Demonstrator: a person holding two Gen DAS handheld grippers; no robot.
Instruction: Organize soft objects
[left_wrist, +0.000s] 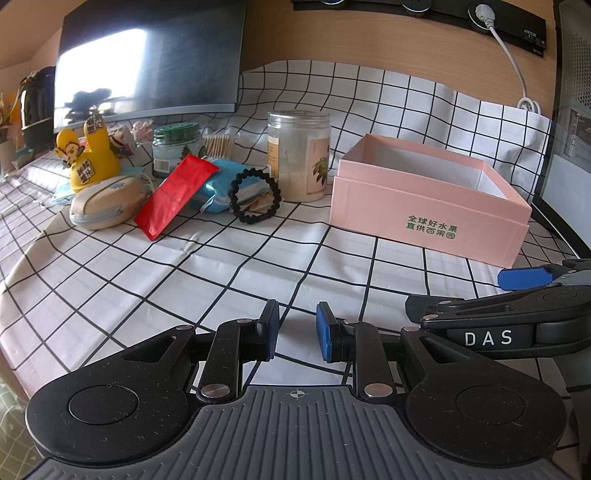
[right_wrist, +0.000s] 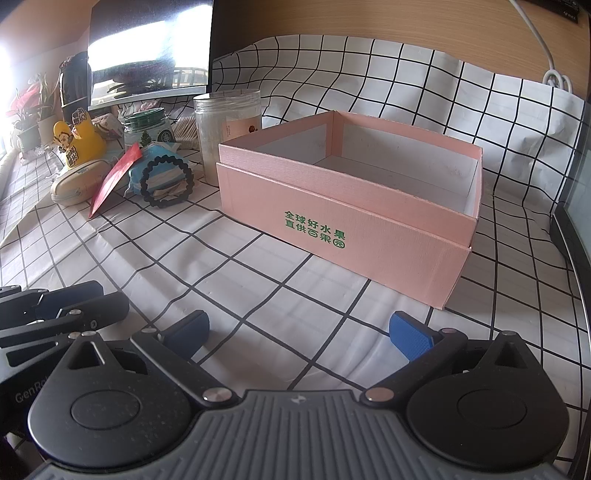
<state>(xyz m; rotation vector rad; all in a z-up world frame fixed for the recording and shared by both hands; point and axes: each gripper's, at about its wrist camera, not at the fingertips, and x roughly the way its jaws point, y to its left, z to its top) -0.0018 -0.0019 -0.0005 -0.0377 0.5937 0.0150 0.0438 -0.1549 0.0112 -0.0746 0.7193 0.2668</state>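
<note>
Covering the counter (left_wrist: 258, 258) was a white cloth (right_wrist: 258, 266) gridded in black, which ran up the wooden wall (left_wrist: 332, 33) at the far side. A dark monitor (left_wrist: 147, 55) stood at the far left, and a white cable (left_wrist: 513, 62) dropped from a wall socket at the far right.

An open pink box (right_wrist: 332, 218) with green lettering sat to the right, its inside white. Left of it stood a clear plastic jar (left_wrist: 299, 155). Further left lay the soft things in a cluster: a blue wipes pack (left_wrist: 221, 184), a red pouch (left_wrist: 177, 194) leaning on it, a beige zip case (left_wrist: 103, 205), a yellow toy (left_wrist: 92, 155) behind, and a black beaded ring (left_wrist: 254, 195) nearest the jar.

Both tongs hung low over the near counter, tilted downward. The left tongs (left_wrist: 297, 328) were nearly closed, a narrow gap between the blue pads, gripping nothing. The right tongs (right_wrist: 299, 334) were spread wide and empty.
</note>
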